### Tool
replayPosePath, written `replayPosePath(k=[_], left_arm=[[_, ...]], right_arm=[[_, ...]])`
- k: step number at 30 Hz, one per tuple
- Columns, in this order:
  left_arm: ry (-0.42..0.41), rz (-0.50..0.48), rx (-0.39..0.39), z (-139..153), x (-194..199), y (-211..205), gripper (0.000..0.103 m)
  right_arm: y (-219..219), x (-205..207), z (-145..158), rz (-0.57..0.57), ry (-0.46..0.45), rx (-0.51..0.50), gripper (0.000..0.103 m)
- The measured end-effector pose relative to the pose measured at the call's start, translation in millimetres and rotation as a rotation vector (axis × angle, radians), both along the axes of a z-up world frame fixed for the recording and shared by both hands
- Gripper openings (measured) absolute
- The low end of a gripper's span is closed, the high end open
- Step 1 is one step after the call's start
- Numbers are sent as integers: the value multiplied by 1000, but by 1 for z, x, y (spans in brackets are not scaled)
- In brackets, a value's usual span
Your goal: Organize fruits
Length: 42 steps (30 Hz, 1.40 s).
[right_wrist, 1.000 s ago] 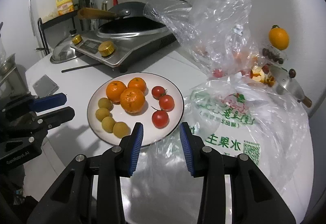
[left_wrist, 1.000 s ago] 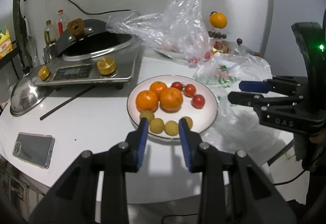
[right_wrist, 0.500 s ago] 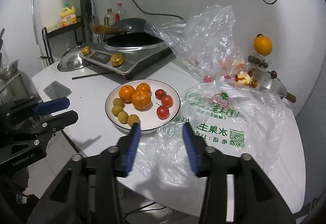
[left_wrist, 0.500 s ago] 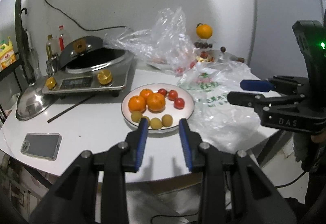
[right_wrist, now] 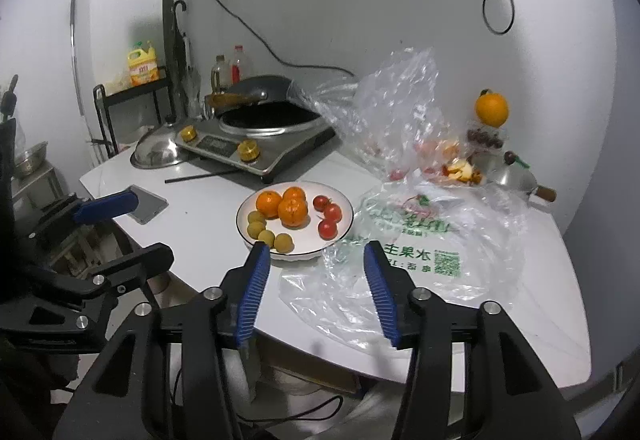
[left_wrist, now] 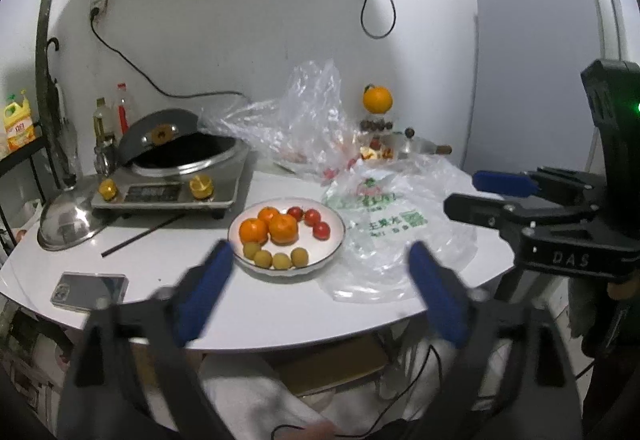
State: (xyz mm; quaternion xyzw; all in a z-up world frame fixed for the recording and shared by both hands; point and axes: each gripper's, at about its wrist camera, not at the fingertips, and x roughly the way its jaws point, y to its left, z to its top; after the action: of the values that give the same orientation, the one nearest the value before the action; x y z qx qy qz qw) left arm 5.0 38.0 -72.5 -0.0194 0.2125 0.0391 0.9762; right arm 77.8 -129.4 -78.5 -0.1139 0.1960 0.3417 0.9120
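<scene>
A white plate point(left_wrist: 335, 243) point(right_wrist: 344, 233) sits on the round white table. It holds three oranges point(left_wrist: 283, 228) point(right_wrist: 293, 212), three red cherry tomatoes point(left_wrist: 321, 230) point(right_wrist: 327, 229) and several small yellow-green fruits point(left_wrist: 281, 260) point(right_wrist: 266, 237), grouped by kind. My left gripper point(left_wrist: 320, 260) is open wide and empty, back from the table's front edge. My right gripper point(right_wrist: 316, 260) is open and empty, also short of the plate. Each gripper shows in the other's view, the right one point(left_wrist: 500, 192) and the left one point(right_wrist: 120, 224).
Clear plastic bags point(left_wrist: 400, 224) point(right_wrist: 432, 240) lie right of the plate. An induction cooker with a wok point(left_wrist: 180, 180) point(right_wrist: 260, 136) stands behind. A phone point(left_wrist: 90, 290) point(right_wrist: 146, 202), a steel lid point(left_wrist: 68, 216) and a black stick point(left_wrist: 140, 236) lie left. An orange on a stand point(left_wrist: 377, 100) point(right_wrist: 491, 109).
Both grippers have pulled back and up from the plate, so the whole table edge shows. The left gripper's jaws have spread wide; the right's have opened too.
</scene>
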Motion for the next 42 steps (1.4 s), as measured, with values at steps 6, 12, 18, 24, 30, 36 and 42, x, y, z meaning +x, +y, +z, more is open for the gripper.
replayPosePath(k=[6, 12, 18, 24, 30, 36, 42], left_arm=[[-50, -2, 25, 21, -17, -9, 98], [-149, 14, 43, 49, -37, -12, 98], [-224, 34, 59, 73, -49, -12, 99], [-274, 46, 55, 91, -59, -11, 102], [-316, 84, 55, 108, -64, -7, 102], [-368, 87, 74, 126, -71, -10, 102], [-394, 101, 55, 138, -75, -10, 102]], right_arm=[[-11, -27, 18, -4, -68, 15, 60], [-25, -48, 43, -43, -154, 46, 67], [-35, -64, 59, -72, -215, 88, 70], [-45, -75, 73, -94, -260, 125, 72], [-55, -81, 88, -114, -295, 166, 72], [-60, -89, 102, -122, -334, 191, 73], [-63, -96, 116, -124, -371, 220, 73]])
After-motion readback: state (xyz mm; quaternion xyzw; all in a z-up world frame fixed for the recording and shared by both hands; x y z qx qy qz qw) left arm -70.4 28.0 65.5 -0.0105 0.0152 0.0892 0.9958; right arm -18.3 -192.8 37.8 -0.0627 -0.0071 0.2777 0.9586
